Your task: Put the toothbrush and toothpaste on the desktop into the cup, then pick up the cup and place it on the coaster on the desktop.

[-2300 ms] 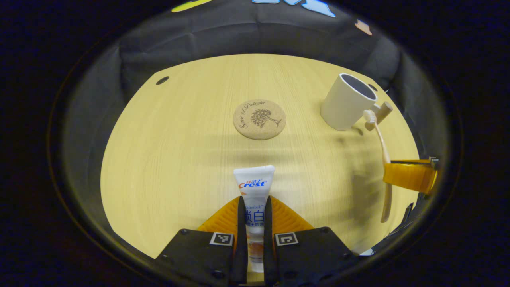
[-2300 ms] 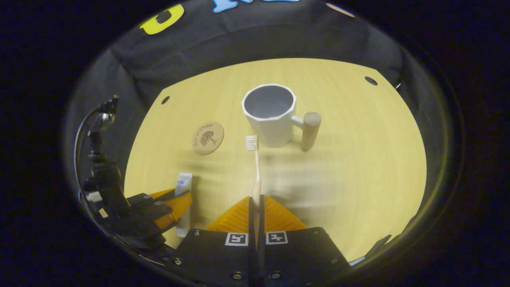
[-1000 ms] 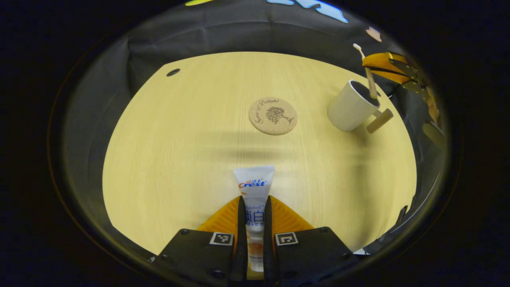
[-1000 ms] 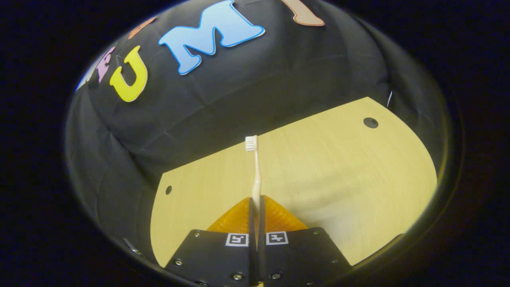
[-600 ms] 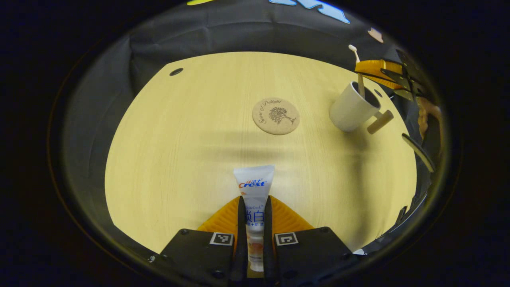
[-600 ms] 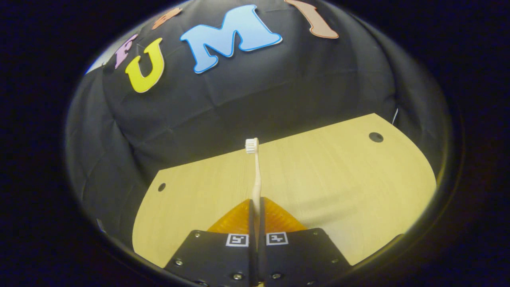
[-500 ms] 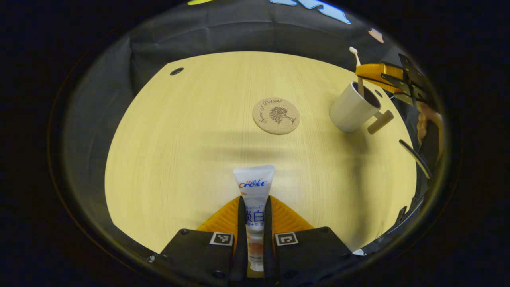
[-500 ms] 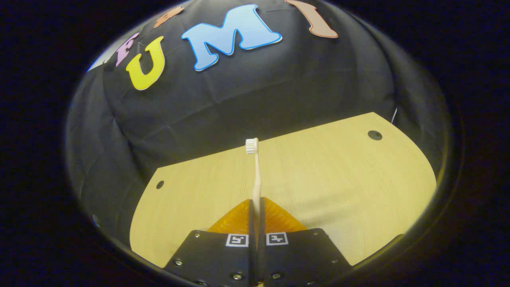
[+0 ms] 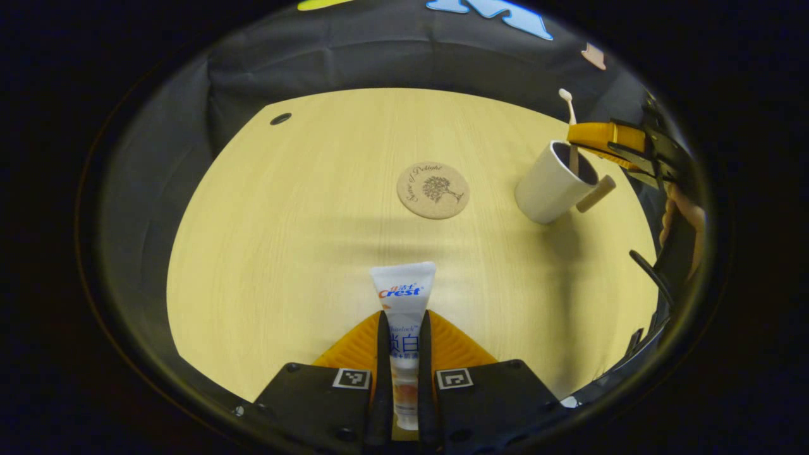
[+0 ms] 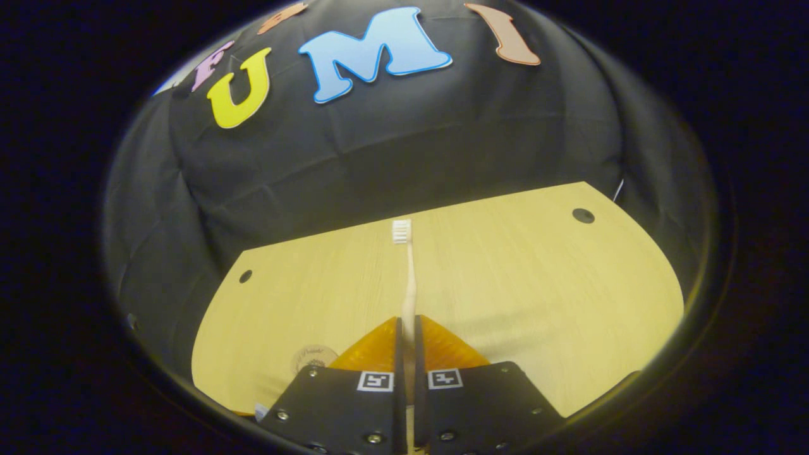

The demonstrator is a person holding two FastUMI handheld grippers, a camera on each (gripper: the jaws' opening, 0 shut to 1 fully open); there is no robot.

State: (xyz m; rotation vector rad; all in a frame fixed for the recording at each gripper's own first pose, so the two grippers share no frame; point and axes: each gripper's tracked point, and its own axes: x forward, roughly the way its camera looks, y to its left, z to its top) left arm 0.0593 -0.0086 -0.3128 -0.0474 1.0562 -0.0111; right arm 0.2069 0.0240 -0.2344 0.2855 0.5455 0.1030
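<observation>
Two views are taken in turn. Left gripper view: the toothpaste [image 9: 402,303] is clamped by the left gripper [image 9: 401,354]; at two o'clock, the toothbrush [image 9: 571,126] is lowered into the cup [image 9: 548,184], with the coaster [image 9: 433,190] beside.

Right gripper view: the brush is pinched narrowly by the right gripper [image 10: 405,354]. If released tilted, the cup could be tipped.

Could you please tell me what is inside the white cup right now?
The toothbrush handle dips into the cup, held by the right gripper. The cup's wall hides its lower end and the bottom.

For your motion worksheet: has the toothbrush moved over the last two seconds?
Yes. The toothbrush went from beside the cup to standing in it, handle down, clamped in the right claw.
</observation>
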